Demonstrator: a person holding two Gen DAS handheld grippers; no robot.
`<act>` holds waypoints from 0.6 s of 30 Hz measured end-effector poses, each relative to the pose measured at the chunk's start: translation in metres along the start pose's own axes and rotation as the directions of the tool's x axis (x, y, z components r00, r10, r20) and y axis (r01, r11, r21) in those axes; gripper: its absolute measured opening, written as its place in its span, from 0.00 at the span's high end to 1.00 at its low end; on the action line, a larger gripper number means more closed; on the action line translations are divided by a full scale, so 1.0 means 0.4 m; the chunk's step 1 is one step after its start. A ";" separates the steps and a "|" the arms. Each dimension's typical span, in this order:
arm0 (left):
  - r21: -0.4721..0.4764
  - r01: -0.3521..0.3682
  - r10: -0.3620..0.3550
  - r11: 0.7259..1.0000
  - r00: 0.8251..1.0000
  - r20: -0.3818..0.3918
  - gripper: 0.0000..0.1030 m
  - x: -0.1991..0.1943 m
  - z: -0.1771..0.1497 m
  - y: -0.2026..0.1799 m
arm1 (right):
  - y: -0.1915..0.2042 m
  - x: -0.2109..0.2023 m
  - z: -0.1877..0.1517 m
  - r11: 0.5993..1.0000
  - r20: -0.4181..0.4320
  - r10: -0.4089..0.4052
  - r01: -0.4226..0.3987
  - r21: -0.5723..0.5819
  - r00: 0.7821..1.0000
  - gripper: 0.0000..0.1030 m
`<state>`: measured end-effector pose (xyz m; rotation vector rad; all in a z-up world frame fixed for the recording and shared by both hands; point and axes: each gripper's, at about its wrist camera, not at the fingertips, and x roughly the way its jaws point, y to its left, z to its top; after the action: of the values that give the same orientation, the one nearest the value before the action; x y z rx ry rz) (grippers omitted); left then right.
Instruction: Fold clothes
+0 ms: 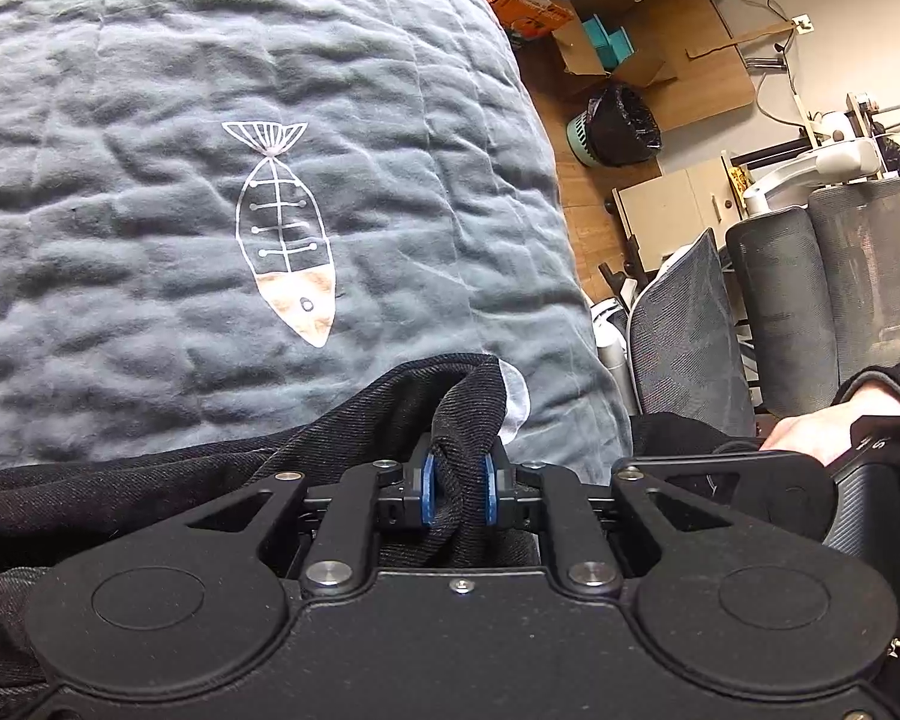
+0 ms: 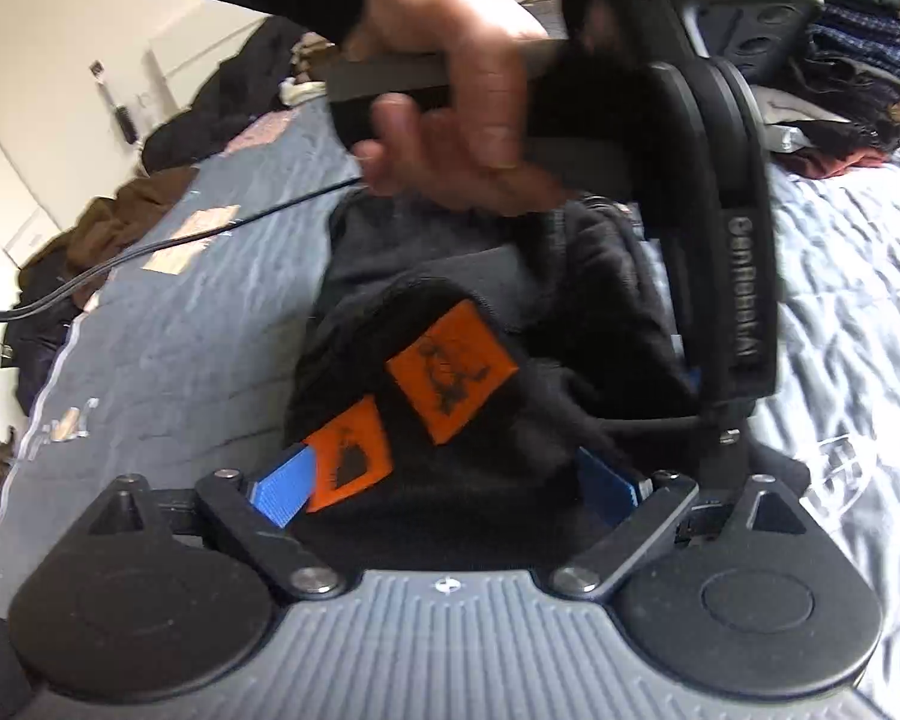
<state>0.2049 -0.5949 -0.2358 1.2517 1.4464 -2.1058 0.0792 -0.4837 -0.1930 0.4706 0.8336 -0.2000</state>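
I am working over a bed covered with a grey quilt point(image 1: 150, 192) that carries a white fish drawing point(image 1: 288, 240), and the thing I am folding is a black garment point(image 1: 150, 480) lying along the near edge of that quilt. My left gripper point(image 1: 459, 489) is clamping a bunched fold of this dark cloth between its blue pads point(image 1: 428, 489), the jaws drawn close together with the fabric squeezed upright between them and a bit of white showing just behind the fold. In the right wrist view, my right gripper point(image 2: 444, 486) is standing with its jaws wide apart; the blue fingers point(image 2: 282, 492) are flanking a mound of the black garment point(image 2: 498, 420), which is bearing two orange patches point(image 2: 450, 381) with dark prints, but the pads are not pressing the cloth that I can see. Above it a hand point(image 2: 450, 90) in a dark sleeve is gripping the handle of the left gripper point(image 2: 708, 240), which is hanging over the same heap. A black cable point(image 2: 150, 252) is trailing across the quilt point(image 2: 180, 330) to the left, and a stack of folded clothes point(image 2: 858, 48) is sitting at the far right corner of the bed. Beyond the bed edge in the left view, mesh chairs point(image 1: 780, 300) and cardboard boxes point(image 1: 630, 30) are standing on a wooden floor.
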 end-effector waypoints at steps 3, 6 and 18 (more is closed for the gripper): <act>0.001 -0.010 0.010 1.000 1.000 -0.004 0.85 0.010 0.000 -0.001 | 0.013 0.011 0.017 0.995 0.003 -0.045 0.045 -0.089 0.999 0.30; -0.007 -0.013 0.013 1.000 1.000 -0.005 0.85 0.015 -0.002 0.005 | 0.015 0.029 0.021 0.985 -0.005 -0.132 0.131 -0.113 0.991 0.55; -0.016 -0.019 0.019 1.000 1.000 -0.006 0.84 0.022 0.000 0.014 | 0.075 0.061 0.003 0.937 -0.024 -0.172 0.157 -0.311 0.985 0.34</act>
<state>0.2038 -0.5954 -0.2461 1.2618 1.4450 -2.0765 0.1068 -0.4575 -0.2010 0.1113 0.9363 -0.2082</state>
